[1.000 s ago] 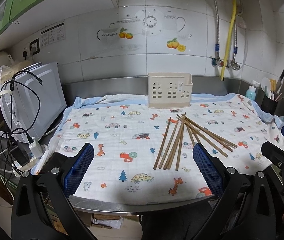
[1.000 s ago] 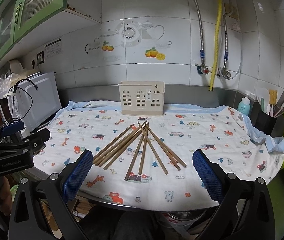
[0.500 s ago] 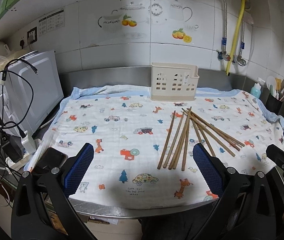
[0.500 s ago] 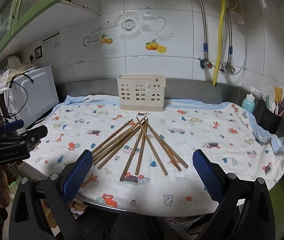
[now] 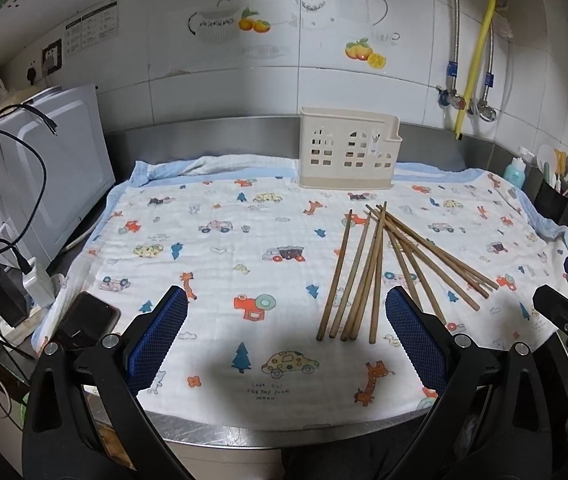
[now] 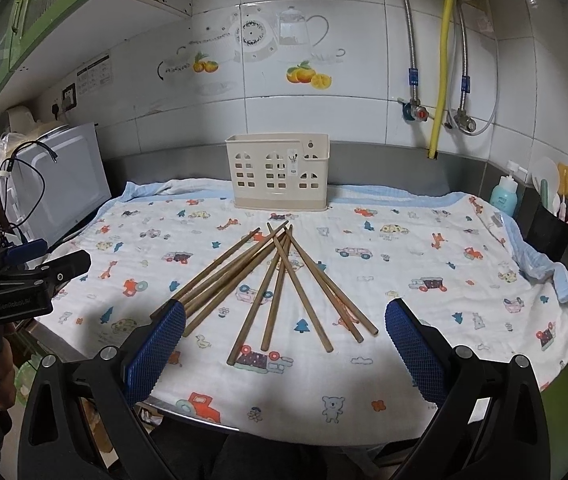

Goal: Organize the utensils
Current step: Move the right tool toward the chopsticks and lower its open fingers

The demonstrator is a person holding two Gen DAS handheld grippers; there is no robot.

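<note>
Chopsticks (image 6: pixel 280 280) lie loose on the printed cloth (image 5: pixel 212 264), ahead of both claws and untouched. Compared with the views of a second ago, both cameras sit closer to the counter edge and slightly lower over the cloth; the chopsticks fill more of each view, while their layout is unchanged. Judged from this, the approach phase is under way and no pick has begun.

The left gripper (image 5: pixel 285 336) is spread wide and holds nothing. The chopsticks lie ahead of it and to its right; the near ends of the left bundle rest just inboard of its right pad. The right gripper (image 6: pixel 284 344) is also spread wide and empty. Here the pile lies directly ahead, between the lines of its two pads, with the near tips just beyond them.

The chopsticks are plain brown wooden sticks, about ten in number, arranged as a fan. Their far ends converge and cross near the holder (image 6: pixel 278 172); their near ends splay toward the claws. Several sticks overlap at the crossing, so the exact count cannot be confirmed.

The holder is a cream plastic caddy with window-shaped cutouts. It stands upright at the far edge of the cloth, straight beyond the pile, against the steel backsplash. No utensils show inside it. A phone (image 5: pixel 84 320) lies just outboard of the left claw's left pad.
</note>
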